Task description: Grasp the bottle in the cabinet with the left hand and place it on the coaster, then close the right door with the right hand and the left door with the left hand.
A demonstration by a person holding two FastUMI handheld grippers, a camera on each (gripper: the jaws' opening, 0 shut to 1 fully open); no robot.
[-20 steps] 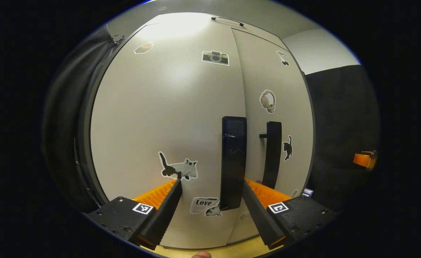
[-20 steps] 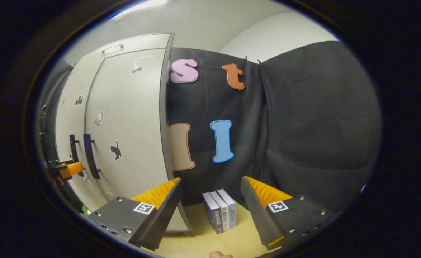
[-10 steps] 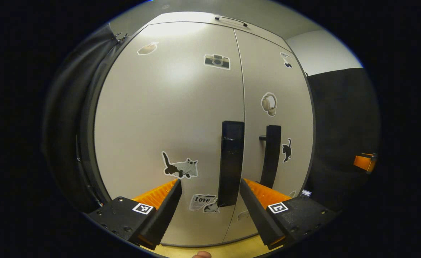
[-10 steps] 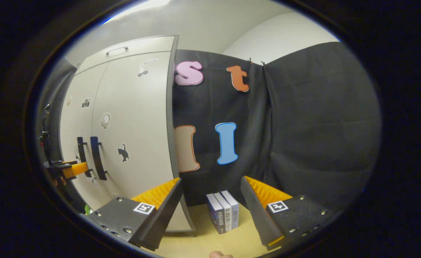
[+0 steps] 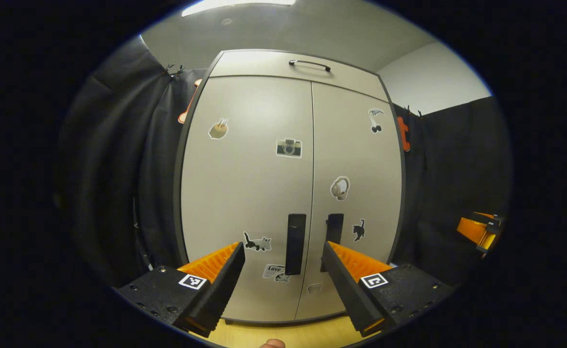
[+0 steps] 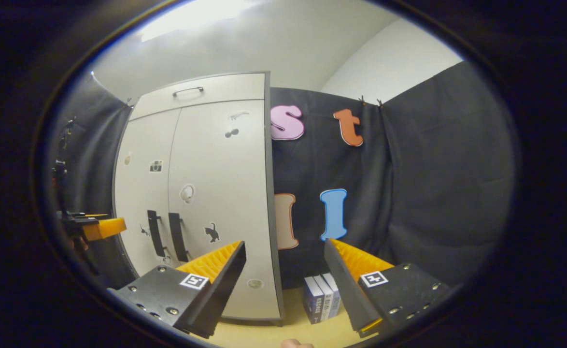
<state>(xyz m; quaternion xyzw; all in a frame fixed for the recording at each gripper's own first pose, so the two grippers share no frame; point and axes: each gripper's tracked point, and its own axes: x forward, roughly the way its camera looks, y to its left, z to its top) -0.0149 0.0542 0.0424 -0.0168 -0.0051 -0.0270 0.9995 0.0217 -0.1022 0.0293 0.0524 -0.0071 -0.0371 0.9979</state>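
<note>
Pale wooden tabletop (image 6: 269,333) carries tall grey sticker-covered cabinet (image 5: 245,193), both doors flush closed; three upright books (image 6: 321,298) beside cabinet's right edge. Left gripper (image 5: 282,263) jaws wide apart, empty, facing black handles (image 5: 295,243). Right gripper (image 6: 285,263) likewise spread, empty.

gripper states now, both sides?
left gripper: open, holding nothing, facing the closed cabinet doors.
right gripper: open, holding nothing.

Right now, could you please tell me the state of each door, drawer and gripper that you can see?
left door: closed, flush with its neighbour.
right door: closed.
top drawer: shut.
left gripper: open, empty, clear of the handles.
right gripper: open, empty.
books: upright beside the cabinet.
</note>
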